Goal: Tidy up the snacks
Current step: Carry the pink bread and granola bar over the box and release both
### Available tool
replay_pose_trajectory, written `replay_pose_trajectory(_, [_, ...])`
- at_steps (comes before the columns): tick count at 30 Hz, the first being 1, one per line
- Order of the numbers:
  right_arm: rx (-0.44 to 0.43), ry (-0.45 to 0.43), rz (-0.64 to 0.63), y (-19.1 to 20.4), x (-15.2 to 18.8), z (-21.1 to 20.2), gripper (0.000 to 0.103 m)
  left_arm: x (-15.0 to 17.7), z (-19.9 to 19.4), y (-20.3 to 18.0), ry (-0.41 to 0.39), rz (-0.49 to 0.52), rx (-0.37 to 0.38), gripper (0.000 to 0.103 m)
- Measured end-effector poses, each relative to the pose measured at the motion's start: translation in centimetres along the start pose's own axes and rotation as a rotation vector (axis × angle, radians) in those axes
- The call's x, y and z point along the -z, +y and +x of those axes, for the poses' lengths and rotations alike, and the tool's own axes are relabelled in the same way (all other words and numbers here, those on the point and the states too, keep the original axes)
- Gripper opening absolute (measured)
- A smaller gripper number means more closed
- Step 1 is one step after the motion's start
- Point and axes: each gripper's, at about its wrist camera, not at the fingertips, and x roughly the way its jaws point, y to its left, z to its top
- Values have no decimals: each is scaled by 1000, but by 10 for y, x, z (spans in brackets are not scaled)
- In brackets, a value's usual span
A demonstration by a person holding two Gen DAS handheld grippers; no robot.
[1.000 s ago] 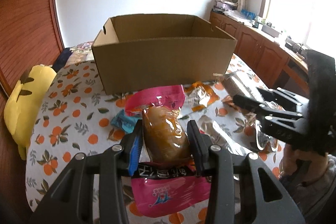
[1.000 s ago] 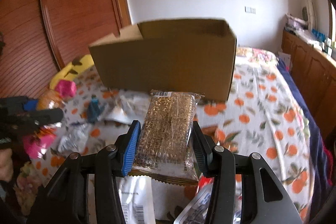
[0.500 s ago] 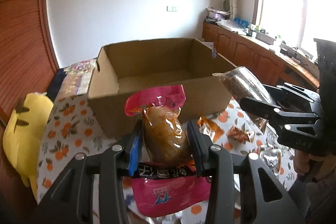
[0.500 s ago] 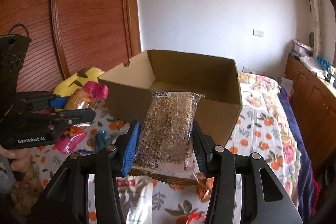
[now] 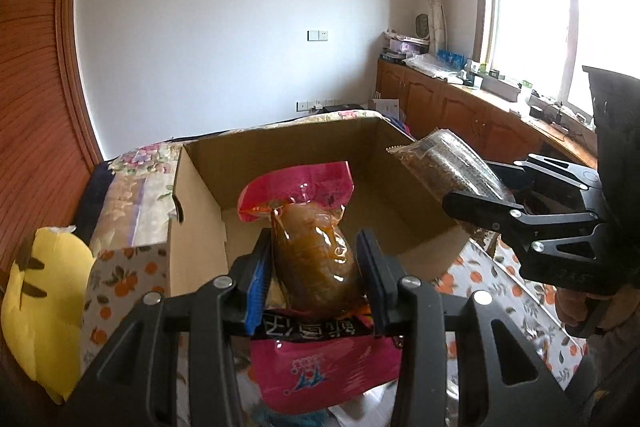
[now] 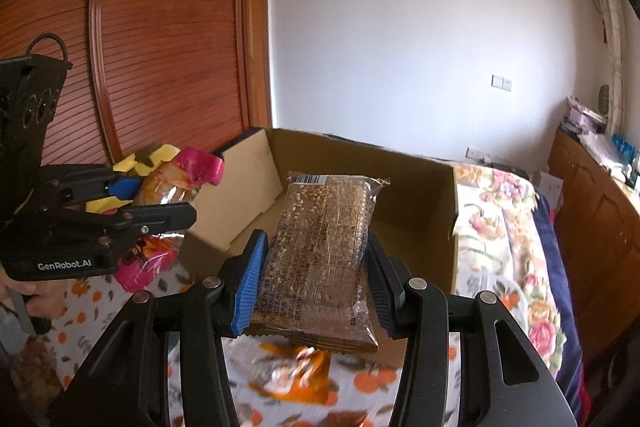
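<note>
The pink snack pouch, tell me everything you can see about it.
The pink pouch is glossy plastic with a clear window showing a brown, sauced piece inside, and a black band of white characters below it. The left gripper is shut on its middle, the pads pressing both sides. It is held upright, its crinkled pink top bent over, above the near edge of the open cardboard box. Nothing else touches it. The right wrist view shows it side-on.

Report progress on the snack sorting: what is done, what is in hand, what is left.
Done: nothing visibly packed; the visible part of the cardboard box floor is bare. In hand: the left gripper clamps a pink-topped pouch, the right gripper a clear sesame-bar pack, both held over the box's near rim. Left: release both inside, then collect the wrappers lying on the orange-print cloth.
</note>
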Motion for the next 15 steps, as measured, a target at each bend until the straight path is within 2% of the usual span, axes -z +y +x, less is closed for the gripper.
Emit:
replay_pose_trajectory(7, [15,35,7,-19,-10,35,49,-20,32,20,12,-22,3,41])
replay_pose_trajectory(15, [37,83,30,-34,-9,69,49,-18,65,31,59,-23,0,41])
